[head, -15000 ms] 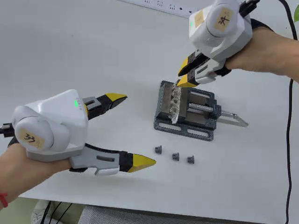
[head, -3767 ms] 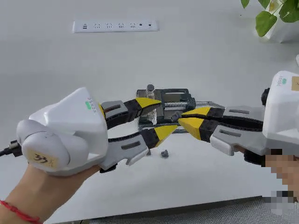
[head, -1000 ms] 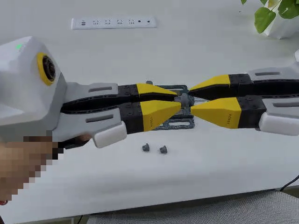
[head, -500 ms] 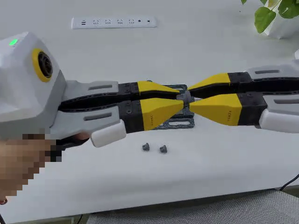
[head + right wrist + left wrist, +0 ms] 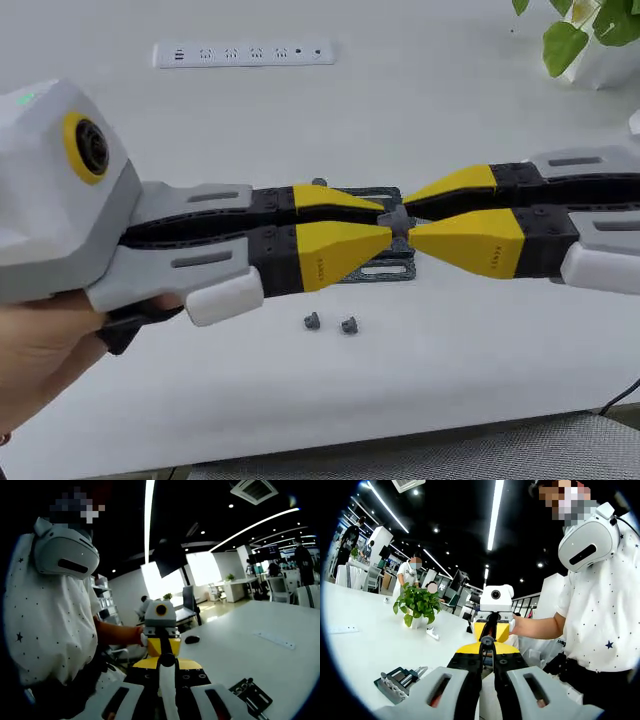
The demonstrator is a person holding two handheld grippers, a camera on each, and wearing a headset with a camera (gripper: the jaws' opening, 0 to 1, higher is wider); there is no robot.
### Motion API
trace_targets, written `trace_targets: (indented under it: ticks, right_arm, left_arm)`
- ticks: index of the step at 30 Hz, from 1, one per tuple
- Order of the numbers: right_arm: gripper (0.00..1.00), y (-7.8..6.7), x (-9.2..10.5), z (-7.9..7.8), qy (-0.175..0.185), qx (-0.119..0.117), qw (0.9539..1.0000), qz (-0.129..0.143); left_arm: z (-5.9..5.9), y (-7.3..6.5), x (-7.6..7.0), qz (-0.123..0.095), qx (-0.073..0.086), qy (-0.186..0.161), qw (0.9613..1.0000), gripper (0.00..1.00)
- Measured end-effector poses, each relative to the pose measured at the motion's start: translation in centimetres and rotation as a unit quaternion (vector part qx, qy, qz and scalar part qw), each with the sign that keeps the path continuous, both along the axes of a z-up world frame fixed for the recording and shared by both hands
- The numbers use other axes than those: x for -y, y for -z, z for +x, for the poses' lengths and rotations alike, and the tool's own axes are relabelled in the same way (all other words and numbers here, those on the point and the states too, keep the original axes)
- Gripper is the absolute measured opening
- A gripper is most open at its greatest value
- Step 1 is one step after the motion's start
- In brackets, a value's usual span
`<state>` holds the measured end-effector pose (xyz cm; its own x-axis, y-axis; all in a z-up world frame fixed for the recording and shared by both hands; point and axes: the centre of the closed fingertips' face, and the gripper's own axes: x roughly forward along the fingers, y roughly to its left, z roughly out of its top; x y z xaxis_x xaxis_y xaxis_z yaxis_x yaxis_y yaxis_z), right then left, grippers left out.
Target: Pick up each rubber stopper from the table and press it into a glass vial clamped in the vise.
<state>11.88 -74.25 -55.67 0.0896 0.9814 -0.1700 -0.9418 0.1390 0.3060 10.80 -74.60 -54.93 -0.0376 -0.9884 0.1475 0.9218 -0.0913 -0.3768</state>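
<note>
- Rubber stopper (image 5: 397,217): held up in the air, well above the table (image 5: 450,130), at the spot where the two grippers meet tip to tip. The left gripper view shows it as a small dark lump (image 5: 486,641) at the jaw ends.
- Left gripper (image 5: 386,219): its jaws are drawn in to a narrow gap, and the tips seem to pinch the stopper from that side.
- Two loose stoppers (image 5: 330,323): they lie side by side on the table, below the grippers and just in front of the vise. They are not yet picked up.
- Vise (image 5: 384,270): it sits on the table behind the jaws, mostly hidden by them. The left gripper view shows it (image 5: 384,687) with a row of clear vials (image 5: 396,678) clamped in it. How many are already plugged is too small to tell.
- Right gripper (image 5: 408,220): its jaws are likewise closed to a sliver on the same stopper. Which gripper really bears it I cannot tell.
- Progress, as I judge it: one stopper is in hand and not yet pressed in. Two more wait, so at least three insertions are left.
</note>
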Motion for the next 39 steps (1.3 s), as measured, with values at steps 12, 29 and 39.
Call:
trace_targets:
  ticks: [12,29,39]
  right_arm:
    - [0.07,-0.2,-0.2,-0.9,-0.026,-0.006,0.9996,-0.003]
    - [0.06,-0.3,-0.3,-0.5,-0.018,0.003,0.9998,-0.005]
    - [0.05,0.9,-0.8,0.6,-0.016,-0.008,0.9993,-0.034]
  left_arm:
    - [-1.0,-0.1,-0.2,0.002,-0.009,0.029,0.9995,0.03]
    - [-0.6,-0.2,-0.5,-0.001,-0.006,0.021,0.9998,0.04]
    - [0.4,1.0,-0.8,0.018,0.006,-0.007,0.9998,0.04]
